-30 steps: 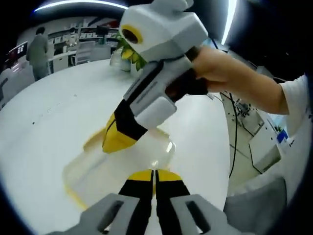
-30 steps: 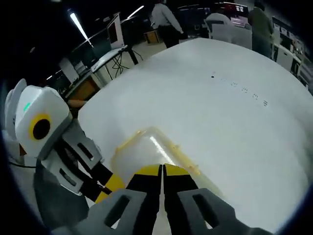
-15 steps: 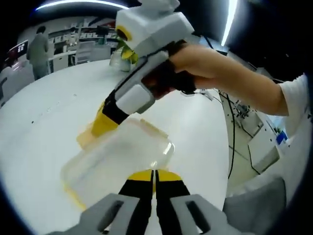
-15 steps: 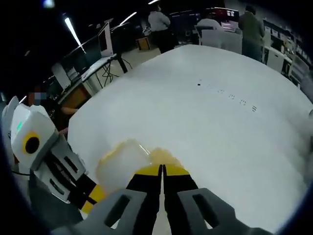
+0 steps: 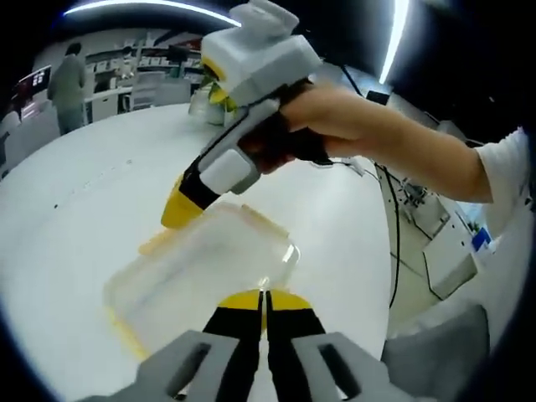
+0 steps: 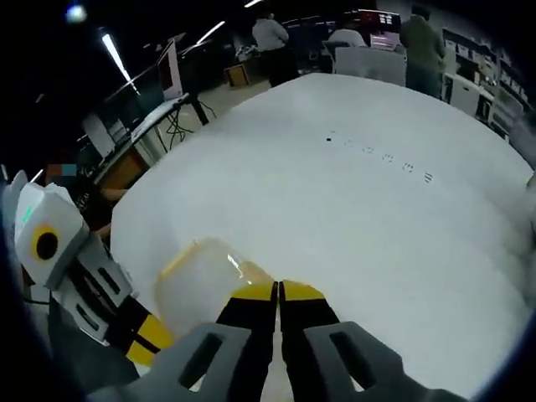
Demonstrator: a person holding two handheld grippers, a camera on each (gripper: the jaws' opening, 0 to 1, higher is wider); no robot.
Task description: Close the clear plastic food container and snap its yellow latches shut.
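Fingers of both grippers are clenched on nothing, making blunt tips for pressing. On the white worktop (image 5: 75, 209) sits the clear container (image 5: 201, 272), lid down. Left gripper (image 5: 265, 303) steadies its near edge; right gripper (image 5: 180, 209) hovers beside the far yellow latch (image 5: 155, 244).

container (image 5: 201, 272): clear glossy plastic, yellow opaque latches. table (image 5: 75, 209) beneath container: white, smooth, matt. gripper shells beside container are seen as matt grey plastic.
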